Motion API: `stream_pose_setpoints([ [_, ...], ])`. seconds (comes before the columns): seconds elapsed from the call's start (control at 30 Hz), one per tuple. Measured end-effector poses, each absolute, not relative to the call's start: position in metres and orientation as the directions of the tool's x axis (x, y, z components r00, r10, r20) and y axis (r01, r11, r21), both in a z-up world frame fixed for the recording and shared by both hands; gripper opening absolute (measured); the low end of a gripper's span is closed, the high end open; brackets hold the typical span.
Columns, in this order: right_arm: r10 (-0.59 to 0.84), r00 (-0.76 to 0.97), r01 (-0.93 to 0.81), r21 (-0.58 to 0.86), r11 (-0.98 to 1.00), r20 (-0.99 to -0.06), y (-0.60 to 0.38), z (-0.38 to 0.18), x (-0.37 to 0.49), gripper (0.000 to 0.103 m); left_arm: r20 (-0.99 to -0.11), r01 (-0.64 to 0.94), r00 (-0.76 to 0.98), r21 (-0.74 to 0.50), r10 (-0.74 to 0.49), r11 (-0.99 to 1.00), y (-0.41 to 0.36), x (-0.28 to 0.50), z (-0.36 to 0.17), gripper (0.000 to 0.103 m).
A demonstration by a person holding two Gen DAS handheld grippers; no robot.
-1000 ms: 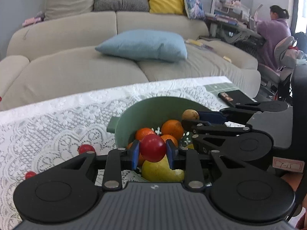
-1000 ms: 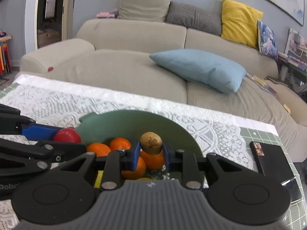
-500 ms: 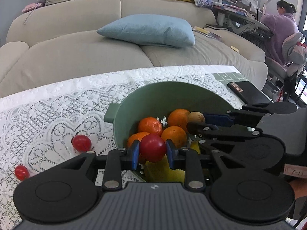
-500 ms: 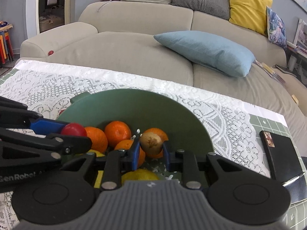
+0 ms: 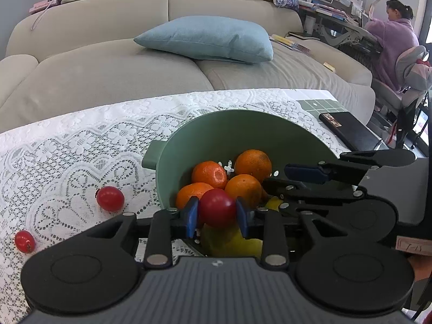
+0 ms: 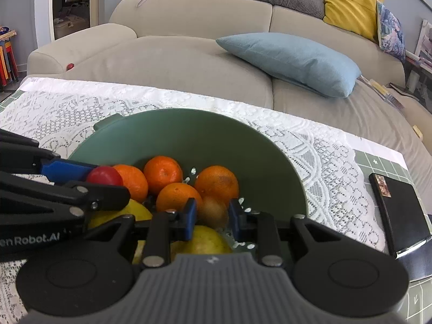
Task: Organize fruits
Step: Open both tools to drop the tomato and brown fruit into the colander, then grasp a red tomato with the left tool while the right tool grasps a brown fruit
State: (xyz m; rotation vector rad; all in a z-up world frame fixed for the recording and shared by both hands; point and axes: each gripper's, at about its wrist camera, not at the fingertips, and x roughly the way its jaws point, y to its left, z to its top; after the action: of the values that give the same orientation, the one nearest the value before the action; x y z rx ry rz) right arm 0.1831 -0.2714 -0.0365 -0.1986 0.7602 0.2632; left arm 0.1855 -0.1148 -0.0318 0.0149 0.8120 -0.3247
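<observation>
Four oranges (image 5: 252, 162) and some yellow fruit (image 6: 202, 240) fill a green two-handled bowl (image 5: 229, 132) on a white lace tablecloth (image 5: 67, 156), with a beige sofa (image 5: 108, 75) and its blue cushion (image 5: 208, 40) across the background at 12 o'clock. A black case (image 5: 351, 132) lies on the table at 2 o'clock from the bowl. Both grippers point down over the bowl's near rim. The left gripper (image 5: 217, 213) has just been opening its jaws; a glossy, round red fruit (image 5: 217, 206) sits between the blue pads, which stand barely wider than it, above the yellow fruit. The right gripper (image 6: 213, 213), at 3 o'clock from the left, has its jaws close-set around a small, blurred brown fruit (image 6: 214, 210). Two more red fruits lie loose on the cloth, one (image 5: 110, 198) at 9 o'clock from the bowl, the smaller (image 5: 24, 240) at 8 o'clock.
</observation>
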Motion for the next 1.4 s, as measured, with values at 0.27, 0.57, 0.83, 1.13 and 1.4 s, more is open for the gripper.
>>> stream_pose_setpoints([
  [0.27, 0.161, 0.719, -0.288, -0.079, 0.954, -0.677, -0.274, -0.029, 0.178, 0.035, -0.692, 0.269, 0.666, -0.125, -0.278, 0.955, -0.107, 0.181, -0.022, 0.052],
  [0.57, 0.175, 0.793, -0.268, -0.076, 0.960, -0.584, -0.269, -0.007, 0.163, 0.037, -0.629, 0.235, 0.730, -0.136, -0.267, 0.962, -0.090, 0.165, -0.002, 0.055],
  [0.83, 0.260, 0.835, -0.300, -0.004, 0.954, -0.486, -0.247, 0.006, 0.137, 0.038, -0.546, 0.200, 0.806, -0.110, -0.227, 0.974, -0.058, 0.137, 0.020, 0.055],
  [1.13, 0.404, 0.805, -0.420, 0.063, 0.905, -0.434, -0.197, 0.001, 0.105, 0.038, -0.529, 0.122, 0.835, -0.092, -0.153, 0.988, -0.007, 0.105, 0.022, 0.055],
  [1.4, 0.486, 0.741, -0.513, 0.076, 0.855, -0.463, -0.160, -0.014, 0.092, 0.038, -0.569, 0.055, 0.815, -0.111, -0.108, 0.992, 0.031, 0.086, 0.007, 0.052],
])
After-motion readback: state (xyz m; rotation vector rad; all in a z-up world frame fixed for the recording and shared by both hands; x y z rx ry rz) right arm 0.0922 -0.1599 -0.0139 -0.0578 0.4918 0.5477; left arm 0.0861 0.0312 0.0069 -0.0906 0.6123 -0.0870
